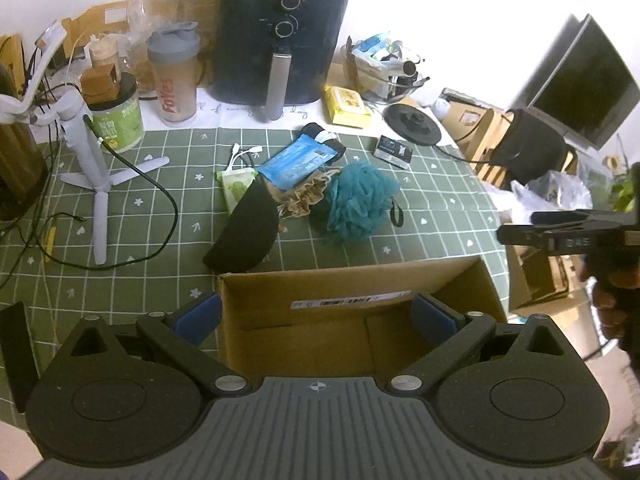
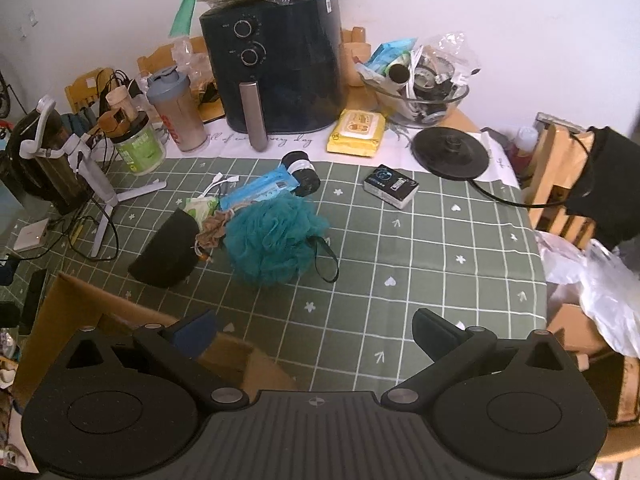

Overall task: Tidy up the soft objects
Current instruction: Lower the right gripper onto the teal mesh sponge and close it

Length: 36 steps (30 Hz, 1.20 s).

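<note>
The left gripper hangs with its jaws spread wide over one open brown cardboard box, holding nothing; a white barcode label runs along the box's far wall. Just ahead of it lies a cluster: one teal mesh bath pouf, one black half-round fabric pouch, one beige frilled cloth and one blue plastic packet. The right gripper is likewise spread apart and empty, the pouf ahead and slightly left. Farther ahead, one shaker bottle reads "Foltes".
</note>
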Each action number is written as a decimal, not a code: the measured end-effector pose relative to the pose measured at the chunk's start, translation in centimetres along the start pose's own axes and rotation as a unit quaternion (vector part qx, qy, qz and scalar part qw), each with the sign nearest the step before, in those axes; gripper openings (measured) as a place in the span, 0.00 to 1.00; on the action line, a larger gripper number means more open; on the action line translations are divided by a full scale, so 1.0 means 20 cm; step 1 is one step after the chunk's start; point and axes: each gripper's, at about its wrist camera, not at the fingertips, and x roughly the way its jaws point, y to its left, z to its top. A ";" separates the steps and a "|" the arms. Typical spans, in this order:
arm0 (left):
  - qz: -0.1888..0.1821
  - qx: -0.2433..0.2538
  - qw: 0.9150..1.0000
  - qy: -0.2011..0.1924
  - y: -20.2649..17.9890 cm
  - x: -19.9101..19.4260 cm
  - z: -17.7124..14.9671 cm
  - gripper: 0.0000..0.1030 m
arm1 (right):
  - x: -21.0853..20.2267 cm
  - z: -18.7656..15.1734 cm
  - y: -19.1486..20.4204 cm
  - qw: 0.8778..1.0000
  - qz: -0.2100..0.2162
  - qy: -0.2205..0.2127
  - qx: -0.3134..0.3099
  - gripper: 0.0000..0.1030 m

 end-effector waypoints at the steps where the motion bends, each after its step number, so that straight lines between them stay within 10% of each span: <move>1: -0.003 -0.004 1.000 -0.001 0.00 0.00 0.00 1.00 | 0.02 0.01 -0.02 1.000 0.007 -0.001 0.004 1.00; 36: 0.001 -0.079 0.997 0.008 0.12 0.08 -0.02 1.00 | 0.96 0.30 -0.01 0.983 0.174 0.018 -0.053 1.00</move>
